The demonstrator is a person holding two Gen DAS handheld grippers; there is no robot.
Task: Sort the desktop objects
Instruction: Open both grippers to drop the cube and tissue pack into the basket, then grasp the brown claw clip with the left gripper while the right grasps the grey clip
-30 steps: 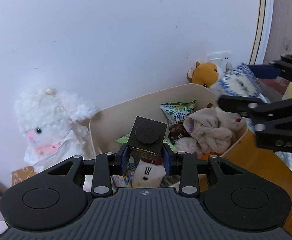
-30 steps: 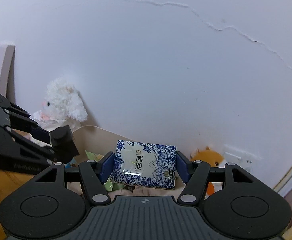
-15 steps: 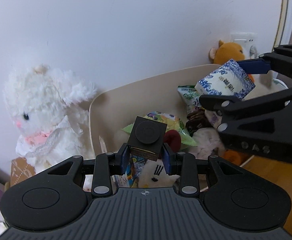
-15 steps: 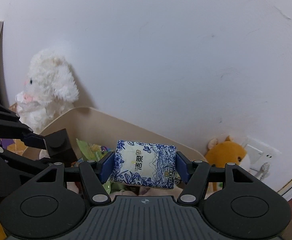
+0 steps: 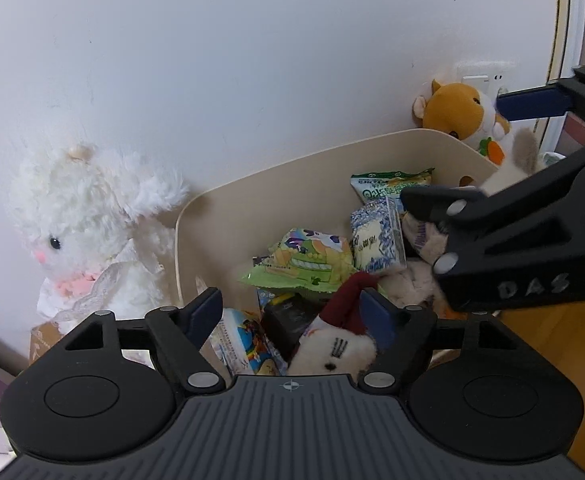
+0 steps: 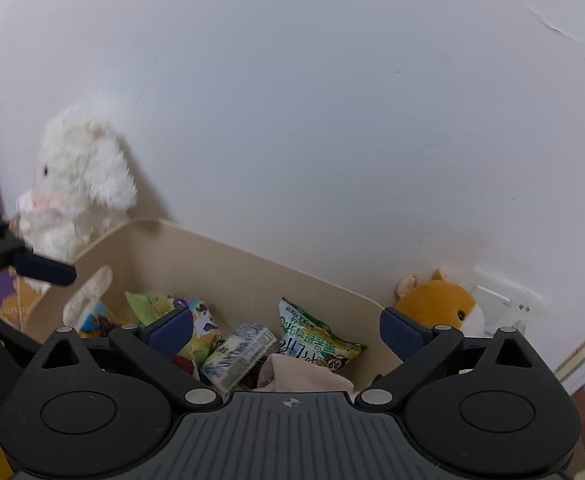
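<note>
A cream bin against the wall holds snack bags, small plush toys and packets. My left gripper is open and empty above the bin's front left. The black block lies in the bin just beyond its fingers, beside a small cream plush with a red hat. My right gripper is open and empty over the bin; it also shows in the left wrist view. The blue-and-white tissue pack lies in the bin between the snack bags, also seen in the left wrist view.
A white plush rabbit sits left of the bin against the wall. An orange hamster plush sits behind the bin's right corner by a wall socket. A wooden surface lies to the right.
Both grippers opened. The black block dropped from the left gripper into the bin, and the tissue pack dropped from the right gripper into the bin.
</note>
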